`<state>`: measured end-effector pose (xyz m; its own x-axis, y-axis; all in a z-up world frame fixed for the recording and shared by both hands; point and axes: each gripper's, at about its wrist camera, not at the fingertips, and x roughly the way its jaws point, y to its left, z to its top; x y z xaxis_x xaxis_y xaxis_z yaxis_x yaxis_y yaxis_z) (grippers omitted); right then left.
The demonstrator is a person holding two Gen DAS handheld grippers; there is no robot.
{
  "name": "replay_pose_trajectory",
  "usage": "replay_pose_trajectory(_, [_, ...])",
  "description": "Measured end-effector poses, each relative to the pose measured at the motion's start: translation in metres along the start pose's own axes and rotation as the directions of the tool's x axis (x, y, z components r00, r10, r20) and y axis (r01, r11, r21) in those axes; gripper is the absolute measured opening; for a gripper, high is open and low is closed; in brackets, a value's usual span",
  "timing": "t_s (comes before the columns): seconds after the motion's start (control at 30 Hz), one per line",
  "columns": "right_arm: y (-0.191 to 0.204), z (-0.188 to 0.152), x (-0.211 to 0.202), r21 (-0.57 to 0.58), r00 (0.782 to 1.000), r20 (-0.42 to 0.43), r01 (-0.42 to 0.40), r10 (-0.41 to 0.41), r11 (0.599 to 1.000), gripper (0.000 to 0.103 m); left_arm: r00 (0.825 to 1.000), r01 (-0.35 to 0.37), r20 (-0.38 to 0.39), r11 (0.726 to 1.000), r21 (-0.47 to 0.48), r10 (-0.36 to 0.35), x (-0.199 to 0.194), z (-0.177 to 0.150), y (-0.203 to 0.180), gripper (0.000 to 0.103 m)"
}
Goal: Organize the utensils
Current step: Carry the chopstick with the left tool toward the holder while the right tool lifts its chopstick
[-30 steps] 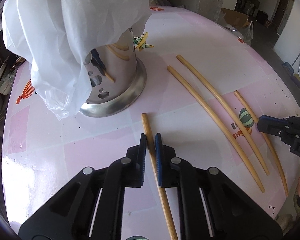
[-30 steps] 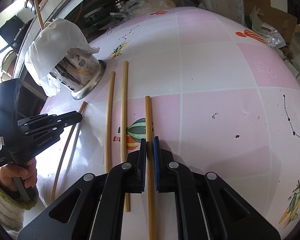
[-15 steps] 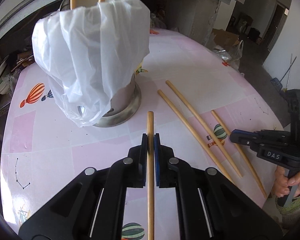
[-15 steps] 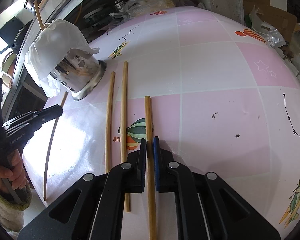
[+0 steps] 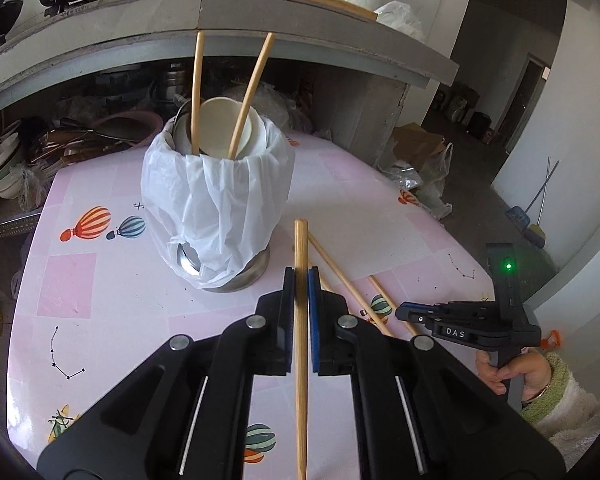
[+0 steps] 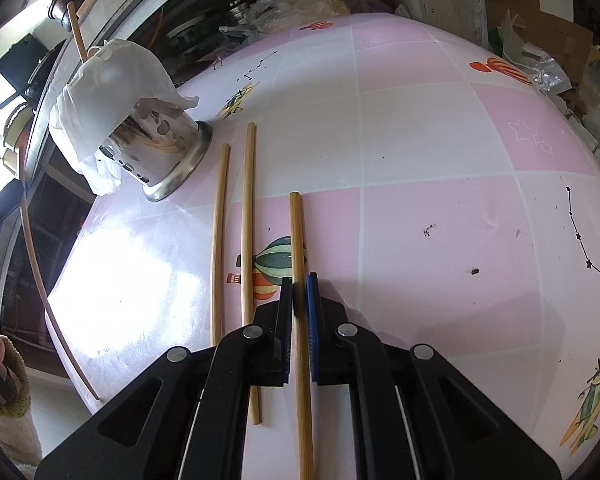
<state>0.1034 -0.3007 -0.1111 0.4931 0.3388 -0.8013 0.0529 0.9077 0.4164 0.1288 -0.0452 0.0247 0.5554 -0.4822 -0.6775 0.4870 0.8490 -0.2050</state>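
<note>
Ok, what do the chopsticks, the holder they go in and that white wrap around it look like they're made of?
Chopsticks: likely bamboo or light wood, with a matte tan surface and faint lengthwise grain.
Holder: polished metal, probably stainless steel, going by its mirror reflections, punched holes and flared base.
White wrap: thin translucent plastic, apparently a bag, crinkled and draped in soft folds.

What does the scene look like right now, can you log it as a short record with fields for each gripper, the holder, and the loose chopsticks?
left gripper: shut on a chopstick, held above the table
right gripper: shut on another chopstick that looks to lie flat on the table
holder: steel, upright, draped in a white plastic bag, two chopsticks and a white cup inside
loose chopsticks: two lying side by side between the holder and the right gripper
table: pink and white squares, balloon prints
</note>
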Motion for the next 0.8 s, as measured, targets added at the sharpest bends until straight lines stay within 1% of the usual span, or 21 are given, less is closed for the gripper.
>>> replay_pose_trajectory(0.27, [0.000,0.000,0.000,-0.001,1.000,-0.001,0.000,0.000,1.000,0.007,0.996,0.014,0.092,0.999,0.042,-0.018,-0.036,0.006,-0.004,0.006])
replay_pose_trajectory(0.4, [0.000,0.000,0.000,0.002,1.000,-0.001,-0.002,0.002,1.000,0.007,0.989,0.019,0.145,0.998,0.066,-0.028,-0.053,0.014,-0.008,0.006])
replay_pose_trajectory(0.6, [-0.001,0.000,0.000,0.009,1.000,-0.003,-0.008,0.008,1.000,0.007,0.978,0.033,0.201,0.996,0.088,-0.051,-0.070,0.028,-0.017,0.006])
replay_pose_trajectory(0.7, [-0.001,0.000,0.000,0.009,1.000,-0.004,-0.007,0.007,1.000,0.007,0.969,0.053,0.236,0.994,0.093,-0.073,-0.080,0.041,-0.019,0.006])
replay_pose_trajectory(0.8, [-0.001,0.000,0.000,0.010,1.000,-0.006,-0.009,0.009,1.000,0.007,0.953,0.051,0.292,0.992,0.111,-0.082,-0.097,0.060,-0.022,0.006])
